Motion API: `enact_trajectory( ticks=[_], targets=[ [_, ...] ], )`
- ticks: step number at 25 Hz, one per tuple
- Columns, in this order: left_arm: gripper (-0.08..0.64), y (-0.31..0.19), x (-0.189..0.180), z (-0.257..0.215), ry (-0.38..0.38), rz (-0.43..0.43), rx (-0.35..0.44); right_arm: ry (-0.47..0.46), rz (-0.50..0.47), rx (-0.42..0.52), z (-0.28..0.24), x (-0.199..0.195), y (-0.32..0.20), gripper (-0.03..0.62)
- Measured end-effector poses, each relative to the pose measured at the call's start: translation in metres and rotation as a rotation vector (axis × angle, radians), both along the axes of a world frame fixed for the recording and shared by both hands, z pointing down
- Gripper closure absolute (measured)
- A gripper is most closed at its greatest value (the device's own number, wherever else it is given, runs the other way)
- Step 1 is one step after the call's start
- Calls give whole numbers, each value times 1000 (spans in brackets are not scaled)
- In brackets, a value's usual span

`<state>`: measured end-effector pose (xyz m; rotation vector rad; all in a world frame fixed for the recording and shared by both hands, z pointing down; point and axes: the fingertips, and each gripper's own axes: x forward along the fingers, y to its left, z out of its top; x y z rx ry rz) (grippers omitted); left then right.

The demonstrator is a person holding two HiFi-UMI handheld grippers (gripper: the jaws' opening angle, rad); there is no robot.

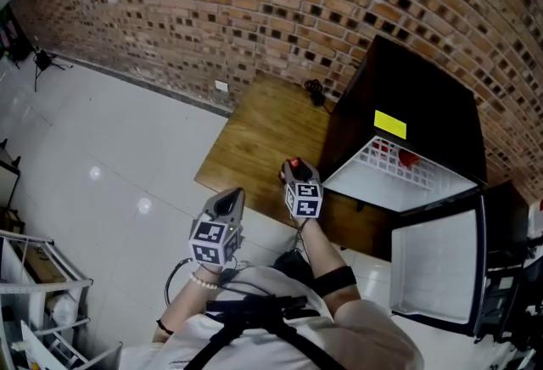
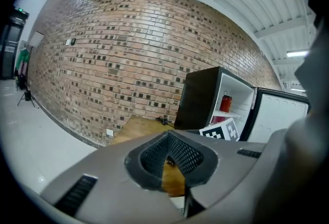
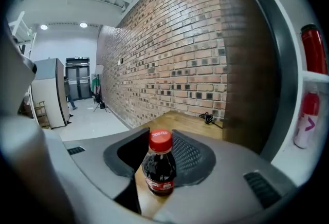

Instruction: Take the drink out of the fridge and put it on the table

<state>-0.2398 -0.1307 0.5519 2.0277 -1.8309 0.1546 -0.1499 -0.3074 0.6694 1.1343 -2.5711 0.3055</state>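
The drink, a small dark cola bottle (image 3: 159, 164) with a red cap, stands upright between the jaws of my right gripper (image 3: 157, 142), whose pads press on its sides. In the head view the red cap (image 1: 295, 165) shows just ahead of the right gripper (image 1: 299, 177), over the near right part of the wooden table (image 1: 254, 135). I cannot tell whether the bottle's base rests on the wood. My left gripper (image 1: 229, 200) hangs lower left, near the table's front corner; its mesh pads (image 2: 182, 153) meet at the tips with nothing between them.
The black fridge (image 1: 420, 97) stands right of the table, its door (image 1: 437, 262) swung open toward me. Inside are a red bottle (image 3: 314, 56) and a pale pink one (image 3: 304, 120). A black cable (image 1: 316, 91) lies at the table's back. A metal rack (image 1: 38, 292) stands lower left.
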Motion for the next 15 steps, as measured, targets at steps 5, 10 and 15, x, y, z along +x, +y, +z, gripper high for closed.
enact_trajectory(
  ticks=[5, 10, 15],
  targets=[
    [560, -3, 0, 3, -9, -4, -15, -2, 7, -14, 10, -3, -12, 430],
    [560, -6, 0, 4, -23, -6, -28, -2, 22, -18, 19, -3, -22, 430],
    [560, -7, -4, 4, -36, -14, -37, 3, 24, -26, 26, -5, -25, 430]
  ],
)
